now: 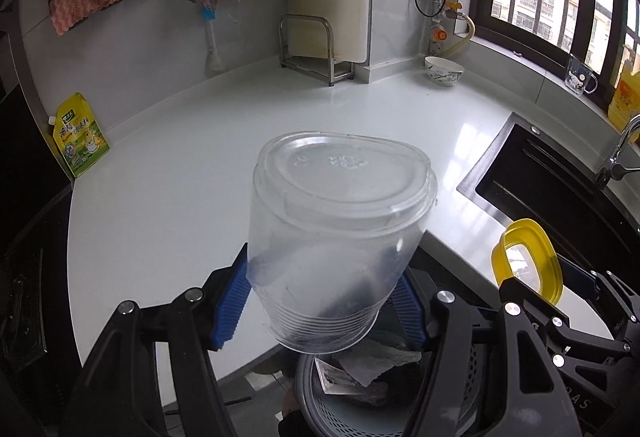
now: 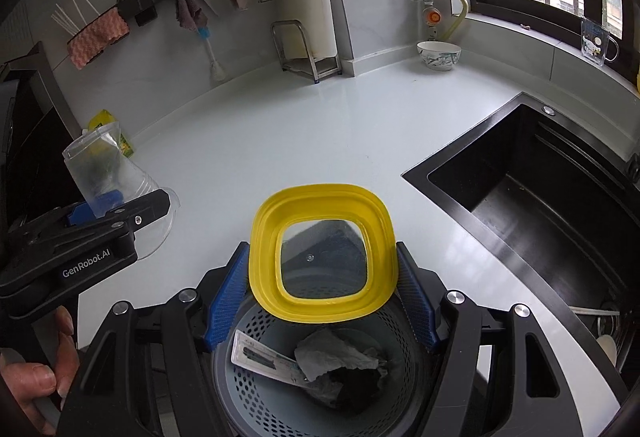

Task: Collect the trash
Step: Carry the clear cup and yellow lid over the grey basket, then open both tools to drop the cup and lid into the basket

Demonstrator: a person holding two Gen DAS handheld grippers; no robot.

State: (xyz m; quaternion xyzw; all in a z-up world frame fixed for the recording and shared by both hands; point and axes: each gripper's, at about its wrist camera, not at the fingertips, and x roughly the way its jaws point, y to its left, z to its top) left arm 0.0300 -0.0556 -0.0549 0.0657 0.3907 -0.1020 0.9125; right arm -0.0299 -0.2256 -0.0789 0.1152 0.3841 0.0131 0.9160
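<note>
My left gripper (image 1: 320, 301) is shut on a clear plastic tub (image 1: 336, 221) with a clear lid, held tilted over the counter's front edge; the tub also shows at the left of the right wrist view (image 2: 104, 169). My right gripper (image 2: 322, 301) is shut on a yellow-rimmed lid (image 2: 320, 257) with a clear window, its blue pads pressing both sides. The same yellow-rimmed lid (image 1: 528, 261) shows at the right of the left wrist view. Below both grippers stands a grey perforated bin (image 2: 256, 389) holding crumpled paper (image 2: 336, 353), a flat packet (image 2: 264, 357) and dark scraps.
The white countertop (image 2: 300, 141) runs back to a tiled wall with a metal rack (image 2: 304, 49), hanging cloths and a bowl (image 2: 438, 55). A black sink (image 2: 532, 189) lies at the right. A yellow pouch (image 1: 80, 137) stands at the left. A hand (image 2: 44, 365) grips the left tool.
</note>
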